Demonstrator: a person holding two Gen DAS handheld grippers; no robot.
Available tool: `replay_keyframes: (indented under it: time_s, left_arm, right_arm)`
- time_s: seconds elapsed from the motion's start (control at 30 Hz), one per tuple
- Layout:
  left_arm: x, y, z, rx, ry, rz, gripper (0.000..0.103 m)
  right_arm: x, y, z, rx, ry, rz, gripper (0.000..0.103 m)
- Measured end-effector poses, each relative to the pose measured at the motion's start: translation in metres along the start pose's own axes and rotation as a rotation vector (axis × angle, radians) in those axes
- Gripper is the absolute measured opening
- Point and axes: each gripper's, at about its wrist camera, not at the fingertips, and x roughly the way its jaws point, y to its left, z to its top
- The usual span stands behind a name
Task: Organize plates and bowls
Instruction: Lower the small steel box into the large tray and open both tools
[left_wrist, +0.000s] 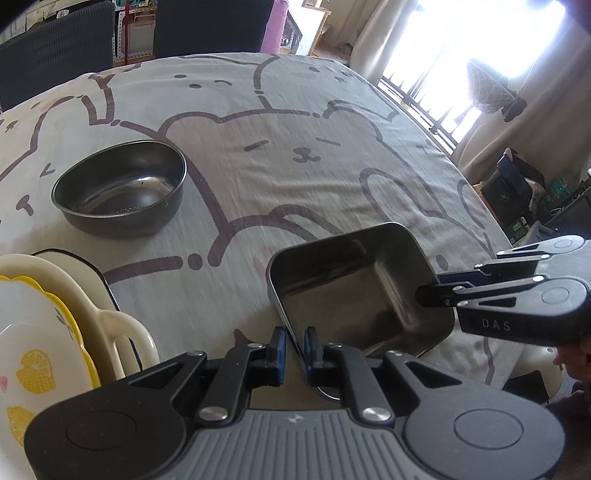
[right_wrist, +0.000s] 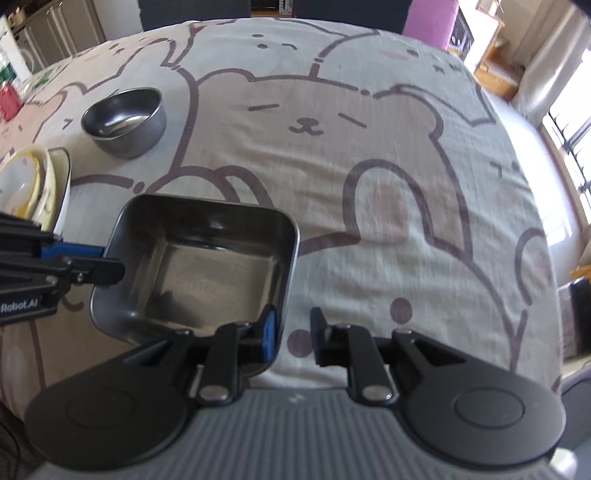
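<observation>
Left gripper nearest lens, jaws clamped on near wall of square steel tray. Right gripper released, jaws apart: one finger inside tray's right rim, other outside, neither pressing. Tray low over bear-print tablecloth, tilted; contact with cloth unclear. Risk: single-side grip lets tray swing or slip. Round steel bowl well apart; stacked ceramic dishes near, at left, collision possible.

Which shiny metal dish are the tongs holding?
The square steel dish. Its rim sits between the left tongs, while the round steel bowl stands alone farther back on the bear-patterned cloth.
</observation>
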Motion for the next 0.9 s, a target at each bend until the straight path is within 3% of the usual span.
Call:
replay_keyframes:
  time_s: [0.23, 0.73, 0.87, 0.9]
  left_arm:
    - [0.003, 0.002, 0.005, -0.01, -0.006, -0.004, 0.014]
    - [0.003, 0.007, 0.009, -0.035, -0.013, -0.014, 0.015]
    - [-0.003, 0.005, 0.011, -0.007, -0.029, -0.014, 0.04]
    - [-0.006, 0.005, 0.012, -0.008, -0.032, -0.016, 0.045]
  right_arm:
    - [0.008, -0.009, 0.009, 0.054, -0.02, 0.042, 0.009]
    - [0.015, -0.013, 0.015, 0.056, -0.037, 0.069, 0.01]
    - [0.015, -0.012, 0.013, 0.037, -0.041, 0.049, 0.026]
    - [0.014, -0.012, 0.013, 0.042, -0.041, 0.046, 0.034]
